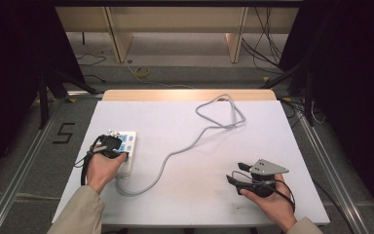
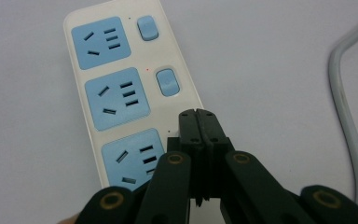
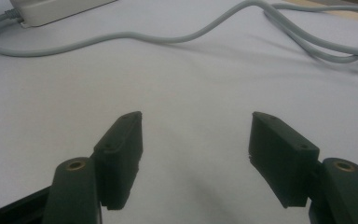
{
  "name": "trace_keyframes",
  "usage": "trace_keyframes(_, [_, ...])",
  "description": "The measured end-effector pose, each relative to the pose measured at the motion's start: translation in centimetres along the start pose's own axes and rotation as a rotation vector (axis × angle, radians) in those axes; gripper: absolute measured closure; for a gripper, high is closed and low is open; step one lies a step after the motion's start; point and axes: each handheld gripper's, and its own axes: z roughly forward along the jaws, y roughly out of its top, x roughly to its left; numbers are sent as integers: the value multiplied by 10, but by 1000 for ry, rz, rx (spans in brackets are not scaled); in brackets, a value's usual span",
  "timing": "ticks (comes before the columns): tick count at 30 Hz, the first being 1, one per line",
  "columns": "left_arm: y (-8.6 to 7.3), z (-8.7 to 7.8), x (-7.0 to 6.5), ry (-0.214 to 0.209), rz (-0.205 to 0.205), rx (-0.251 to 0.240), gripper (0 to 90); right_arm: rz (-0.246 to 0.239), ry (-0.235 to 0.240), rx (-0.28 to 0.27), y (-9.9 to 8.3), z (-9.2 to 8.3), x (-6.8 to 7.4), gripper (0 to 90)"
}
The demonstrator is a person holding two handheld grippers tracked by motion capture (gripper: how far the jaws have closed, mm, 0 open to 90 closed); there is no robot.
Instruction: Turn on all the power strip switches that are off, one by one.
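White plastic power strip (image 2: 121,93), a long rounded-corner slab, glossy; three pale-blue square socket faces with dark slots, and beside the two far ones a pale-blue rounded rocker switch each. It lies on the left part of the matte pale-grey table top (image 1: 185,195), near the left edge, its long axis running away from the person. Left gripper (image 2: 199,116): matte black jaws pressed flat together, nothing between them, tips over the strip's right rim beside the nearest socket; contact with the strip cannot be told. Smooth grey round cable (image 1: 175,151) leaves the strip's near end, curves across mid-table, and loops near the far wooden edge strip (image 1: 190,95). Right gripper (image 3: 196,140): blocky black jaws set wide apart, empty, low over bare surface at the table's right front. Open room between the two hands and along the right side.
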Motion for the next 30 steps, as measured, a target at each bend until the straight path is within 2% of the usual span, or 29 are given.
trace_keyframes(9, [1,2,0,-1,-21,18,899,0,-1,0,0,0,0,359])
trace_keyframes(21, [3,3,-3,18,-3,50,899,-1,0,-1,0,0,0,358])
trace_keyframes(24, [3,3,-3,20,2,51,900,0,0,-2,0,0,1,357])
trace_keyframes(27, [3,4,-3,21,-11,51,900,-2,1,0,0,0,1,358])
trace_keyframes(30, [2,4,-5,27,0,50,900,-3,1,-3,0,0,1,357])
